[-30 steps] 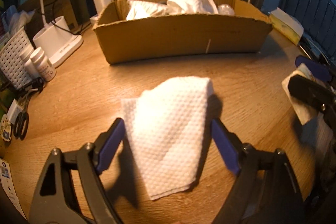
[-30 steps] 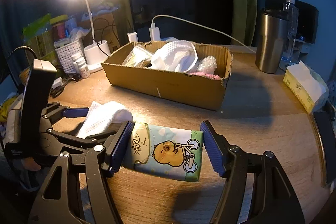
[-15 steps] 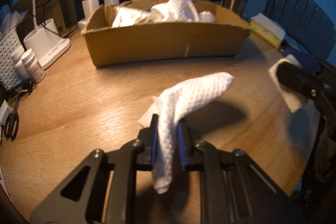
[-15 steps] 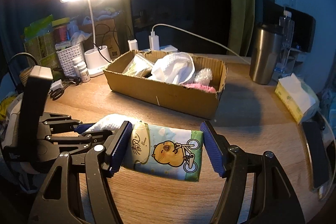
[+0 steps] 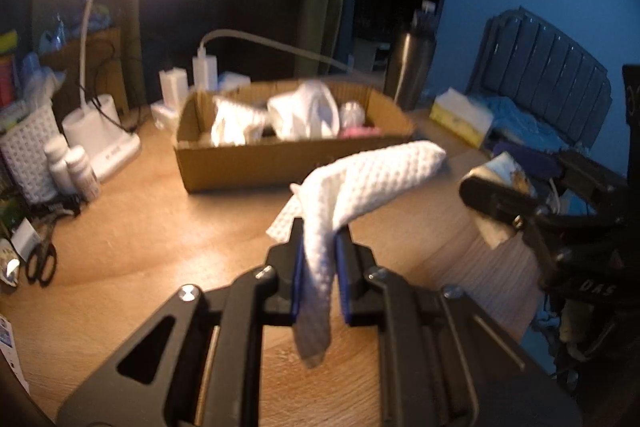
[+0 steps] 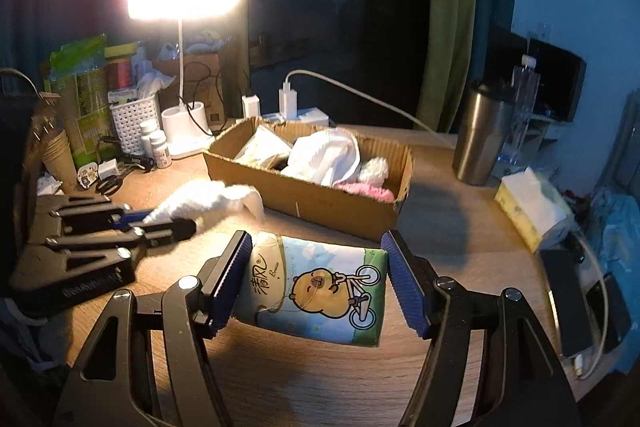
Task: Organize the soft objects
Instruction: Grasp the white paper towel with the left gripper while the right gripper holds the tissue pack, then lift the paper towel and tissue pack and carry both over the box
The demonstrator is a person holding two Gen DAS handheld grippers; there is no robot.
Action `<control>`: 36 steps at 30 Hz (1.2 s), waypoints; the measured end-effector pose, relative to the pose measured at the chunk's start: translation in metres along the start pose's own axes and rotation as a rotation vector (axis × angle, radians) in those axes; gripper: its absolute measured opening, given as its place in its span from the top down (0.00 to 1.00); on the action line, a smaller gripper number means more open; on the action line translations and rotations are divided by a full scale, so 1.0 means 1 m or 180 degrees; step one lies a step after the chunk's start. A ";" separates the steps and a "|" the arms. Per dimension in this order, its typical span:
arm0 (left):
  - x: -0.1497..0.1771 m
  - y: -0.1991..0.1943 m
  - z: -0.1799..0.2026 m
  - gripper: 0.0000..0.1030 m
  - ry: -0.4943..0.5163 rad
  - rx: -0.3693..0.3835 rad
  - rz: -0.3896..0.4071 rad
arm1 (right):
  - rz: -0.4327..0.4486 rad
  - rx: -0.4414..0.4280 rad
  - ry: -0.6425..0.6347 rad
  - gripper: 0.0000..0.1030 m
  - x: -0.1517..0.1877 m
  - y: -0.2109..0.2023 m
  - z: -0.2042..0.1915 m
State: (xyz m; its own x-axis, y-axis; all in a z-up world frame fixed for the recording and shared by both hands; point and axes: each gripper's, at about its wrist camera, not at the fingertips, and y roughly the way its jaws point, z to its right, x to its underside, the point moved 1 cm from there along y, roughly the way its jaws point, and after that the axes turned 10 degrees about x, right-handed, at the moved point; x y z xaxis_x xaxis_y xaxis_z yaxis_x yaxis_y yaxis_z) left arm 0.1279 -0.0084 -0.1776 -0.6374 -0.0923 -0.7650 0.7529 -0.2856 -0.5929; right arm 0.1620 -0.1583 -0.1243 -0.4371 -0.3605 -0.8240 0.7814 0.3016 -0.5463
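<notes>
My left hand-held gripper [image 5: 320, 267] pinches the cloth [image 5: 360, 179] above the worktop [image 5: 140, 227]; my right one [image 6: 316, 283] grips the tissue pack [image 6: 320, 287]. I should carry both clear over the far box [image 5: 280, 155] rim.

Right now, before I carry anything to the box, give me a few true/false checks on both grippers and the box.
1. The left gripper is shut on the white cloth. True.
2. The cardboard box is empty. False: it already holds soft items.
3. The right gripper holds the tissue pack between its fingers. True.
4. The white cloth lies flat on the table. False: it is pinched and lifted.
</notes>
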 end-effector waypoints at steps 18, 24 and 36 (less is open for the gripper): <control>-0.046 -0.093 0.019 0.86 0.0147 -0.0053 0.0886 | 0.0622 0.0121 -0.0072 0.32 -0.047 -0.061 -0.005; -0.059 -0.109 0.022 0.86 0.0169 -0.0044 0.1073 | 0.0815 0.0175 -0.0045 0.32 -0.063 -0.077 -0.003; -0.088 -0.114 0.022 0.86 0.0223 -0.0030 0.1224 | 0.1060 0.0228 -0.0007 0.32 -0.093 -0.082 0.003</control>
State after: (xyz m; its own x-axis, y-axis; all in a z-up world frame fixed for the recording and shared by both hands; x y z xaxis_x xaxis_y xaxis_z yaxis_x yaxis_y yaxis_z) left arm 0.0945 0.0111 -0.0378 -0.2960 -0.1254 -0.9469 0.9364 -0.2340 -0.2617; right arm 0.1400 -0.1516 -0.0023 -0.1518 -0.2544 -0.9551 0.9104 0.3402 -0.2354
